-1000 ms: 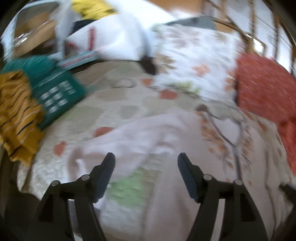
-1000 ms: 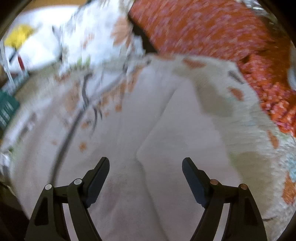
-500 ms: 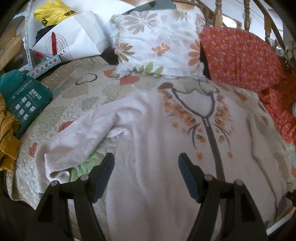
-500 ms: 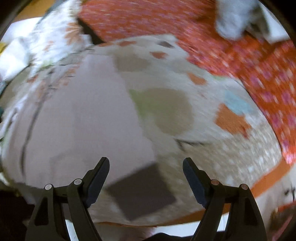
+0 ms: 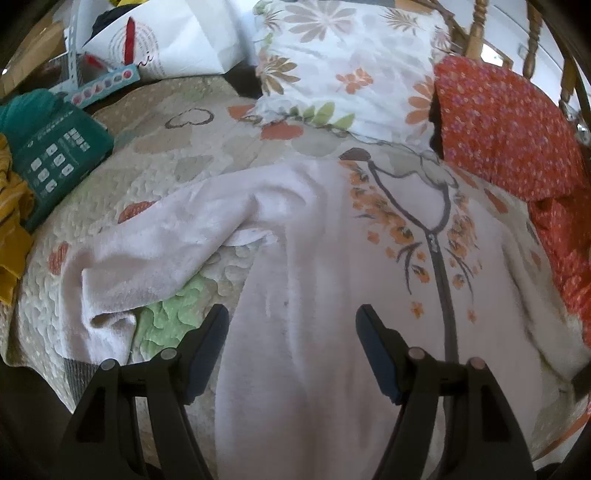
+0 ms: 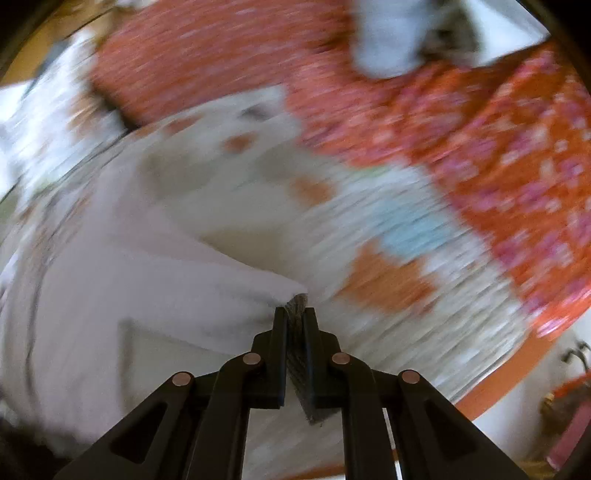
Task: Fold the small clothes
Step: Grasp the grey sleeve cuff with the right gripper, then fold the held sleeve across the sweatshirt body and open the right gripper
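Note:
A pale pink fleece garment (image 5: 314,258) with a grey zip and orange flower print lies spread front-up on a quilted bedspread (image 5: 166,162). Its left sleeve (image 5: 147,251) is bunched out to the left. My left gripper (image 5: 291,332) is open and empty, hovering over the garment's lower body. In the blurred right wrist view my right gripper (image 6: 294,314) is shut on the grey-cuffed end of the garment's right sleeve (image 6: 207,280), which stretches away to the left.
A floral pillow (image 5: 351,66) and an orange-red pillow (image 5: 506,122) lie at the head of the bed. A teal packet (image 5: 55,158), a yellow striped cloth (image 5: 11,229) and a white bag (image 5: 166,40) sit at the left. A wooden headboard (image 5: 476,29) stands behind.
My right gripper swung right to the sleeve end and shut on its cuff. My left gripper moved over the garment's body and stayed open.

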A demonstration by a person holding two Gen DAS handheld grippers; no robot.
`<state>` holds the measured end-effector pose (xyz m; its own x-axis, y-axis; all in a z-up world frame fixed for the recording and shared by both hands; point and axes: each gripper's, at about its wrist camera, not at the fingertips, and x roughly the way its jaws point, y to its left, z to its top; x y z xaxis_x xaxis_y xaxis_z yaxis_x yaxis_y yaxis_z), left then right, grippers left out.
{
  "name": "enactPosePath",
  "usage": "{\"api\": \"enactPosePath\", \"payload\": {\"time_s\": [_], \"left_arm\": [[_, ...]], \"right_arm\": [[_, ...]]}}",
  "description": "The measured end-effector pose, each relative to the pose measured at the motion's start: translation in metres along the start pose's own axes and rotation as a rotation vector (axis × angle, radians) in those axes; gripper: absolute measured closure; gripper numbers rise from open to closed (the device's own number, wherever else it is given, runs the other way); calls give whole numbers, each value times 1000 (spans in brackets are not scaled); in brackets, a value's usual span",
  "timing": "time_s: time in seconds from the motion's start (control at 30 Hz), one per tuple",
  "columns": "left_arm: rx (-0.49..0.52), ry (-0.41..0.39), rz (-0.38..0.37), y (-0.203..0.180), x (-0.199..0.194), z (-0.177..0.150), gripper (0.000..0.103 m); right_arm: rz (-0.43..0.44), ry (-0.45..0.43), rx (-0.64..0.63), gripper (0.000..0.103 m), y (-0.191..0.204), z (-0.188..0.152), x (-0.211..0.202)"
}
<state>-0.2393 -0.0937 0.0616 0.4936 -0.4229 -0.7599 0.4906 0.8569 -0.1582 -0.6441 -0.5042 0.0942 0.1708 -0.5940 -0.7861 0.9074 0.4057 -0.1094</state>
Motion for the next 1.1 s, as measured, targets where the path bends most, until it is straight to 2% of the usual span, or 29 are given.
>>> {"api": "enactPosePath", "payload": {"time_s": [0.03, 0.1, 0.17, 0.23, 0.27, 0.33, 0.43, 0.53, 0.6, 0.67, 0.83, 0.9, 1.03, 1.1], "left_arm": [[-7, 3, 0, 1, 1, 1, 33], [-18, 10, -2, 1, 2, 1, 33], [-29, 21, -5, 1, 4, 2, 33], [-35, 29, -10, 0, 5, 2, 33], [-36, 31, -13, -1, 6, 2, 33], [-33, 32, -18, -2, 5, 3, 32], [-27, 50, -32, -4, 8, 3, 30], [-38, 82, -56, -6, 13, 3, 29], [-41, 103, -79, -10, 16, 3, 29], [-26, 109, -84, -14, 17, 1, 29], [19, 99, -57, -21, 19, -4, 29], [24, 95, -46, -19, 20, -6, 29], [-4, 96, -36, -5, 19, -4, 29], [-23, 90, -37, 3, 17, -2, 29]], "right_arm": [[-82, -10, 6, 95, -11, 17, 10], [-163, -2, 38, 95, -30, 42, 31], [-190, 44, 87, 93, -46, 58, 56], [-204, 92, 129, 86, -56, 64, 73], [-210, 99, 150, 80, -58, 64, 75], [-192, 90, 203, 75, -67, 62, 72], [-81, 72, 285, 72, -84, 47, 54], [163, 90, 472, 64, -108, 23, 36], [330, 122, 576, 60, -118, 3, 39], [382, 146, 595, 60, -115, -12, 44], [352, 153, 613, 60, -101, -15, 75], [285, 108, 603, 60, -95, -1, 84], [188, 88, 601, 60, -92, 23, 98], [166, 97, 564, 93, -85, 35, 102]]}}
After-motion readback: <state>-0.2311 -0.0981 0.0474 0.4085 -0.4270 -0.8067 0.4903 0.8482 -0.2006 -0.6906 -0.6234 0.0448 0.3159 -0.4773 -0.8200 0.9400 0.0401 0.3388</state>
